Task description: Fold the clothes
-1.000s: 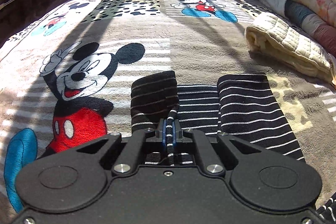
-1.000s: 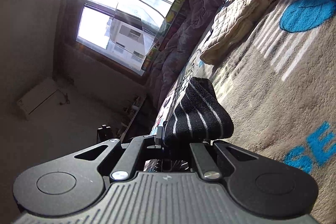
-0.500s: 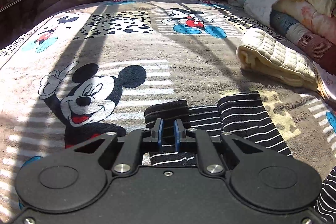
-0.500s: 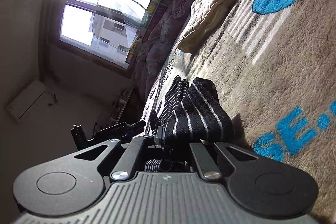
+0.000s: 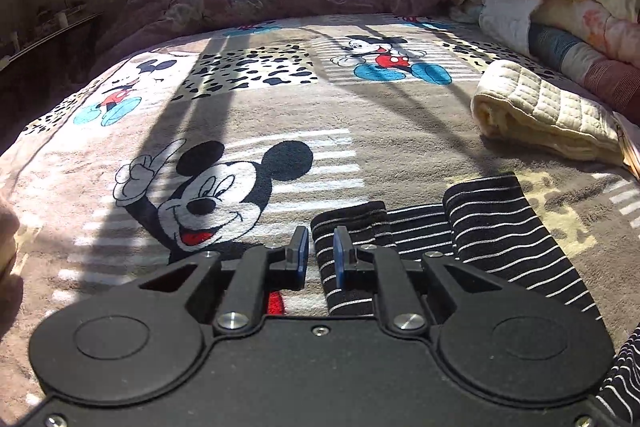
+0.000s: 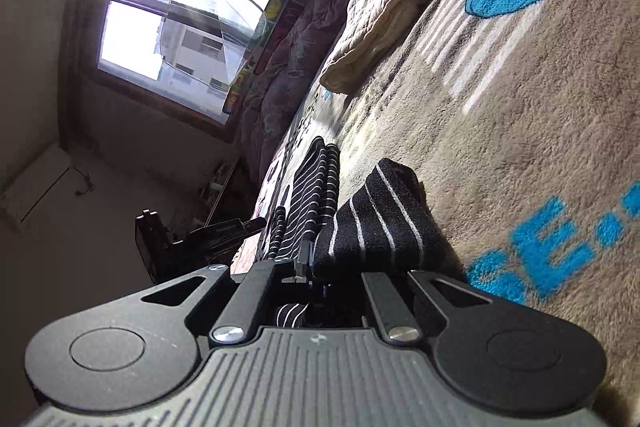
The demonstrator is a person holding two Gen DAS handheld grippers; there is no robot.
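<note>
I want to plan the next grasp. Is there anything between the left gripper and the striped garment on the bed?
Nothing visible does. The left gripper is open just above the striped garment, whose folded edge shows between its blue pads. Only bare blanket lies around it; the cream quilt sits far off to the right.

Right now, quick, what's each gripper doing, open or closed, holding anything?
Left gripper: open, holding nothing, above the striped garment.
Right gripper: closed on a fold of the striped garment.

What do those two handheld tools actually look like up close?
Both are matte black plastic with two round discs, angled linkage arms and silver screws. The left tool has blue pads inside its fingers; the right tool has a grey ribbed top plate. No cables or sleeves show.
</note>
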